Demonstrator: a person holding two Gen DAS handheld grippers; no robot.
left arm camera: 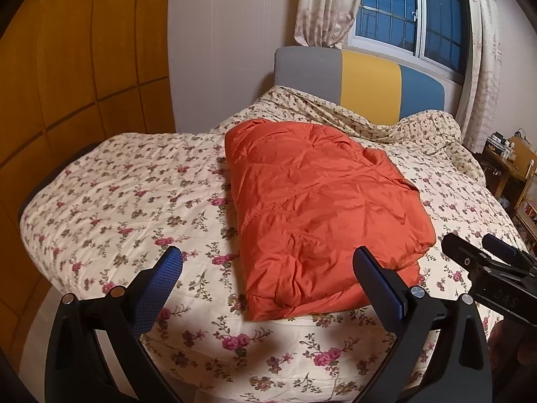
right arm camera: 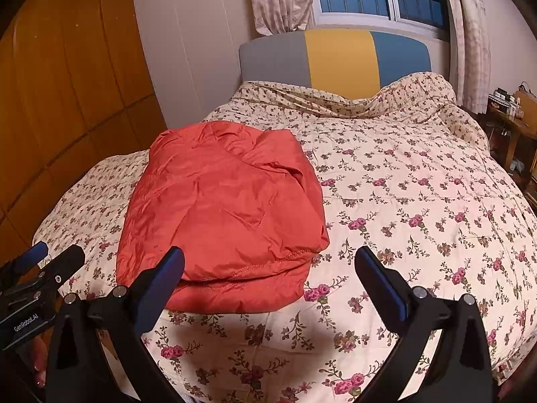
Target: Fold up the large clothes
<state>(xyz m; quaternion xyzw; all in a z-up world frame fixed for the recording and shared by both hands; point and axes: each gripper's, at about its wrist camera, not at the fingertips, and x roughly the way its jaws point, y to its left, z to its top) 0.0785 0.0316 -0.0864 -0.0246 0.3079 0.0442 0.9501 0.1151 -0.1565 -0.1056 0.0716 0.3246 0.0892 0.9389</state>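
Observation:
An orange puffer jacket [left arm camera: 322, 215] lies folded into a compact rectangle on the floral bedspread [left arm camera: 117, 201]. It also shows in the right wrist view [right arm camera: 221, 215], left of centre. My left gripper [left arm camera: 268, 262] is open and empty, held above the jacket's near edge. My right gripper [right arm camera: 268, 262] is open and empty, above the bedspread [right arm camera: 419, 201] at the jacket's near right corner. The right gripper also shows at the right edge of the left wrist view [left arm camera: 483, 252], and the left gripper at the left edge of the right wrist view [right arm camera: 50, 255].
A grey, yellow and blue headboard [left arm camera: 365, 80] stands at the far end under a curtained window [left arm camera: 402, 10]. A wooden wardrobe [left arm camera: 67, 67] lines the left side. A cluttered wooden side table [left arm camera: 510, 161] stands to the right of the bed.

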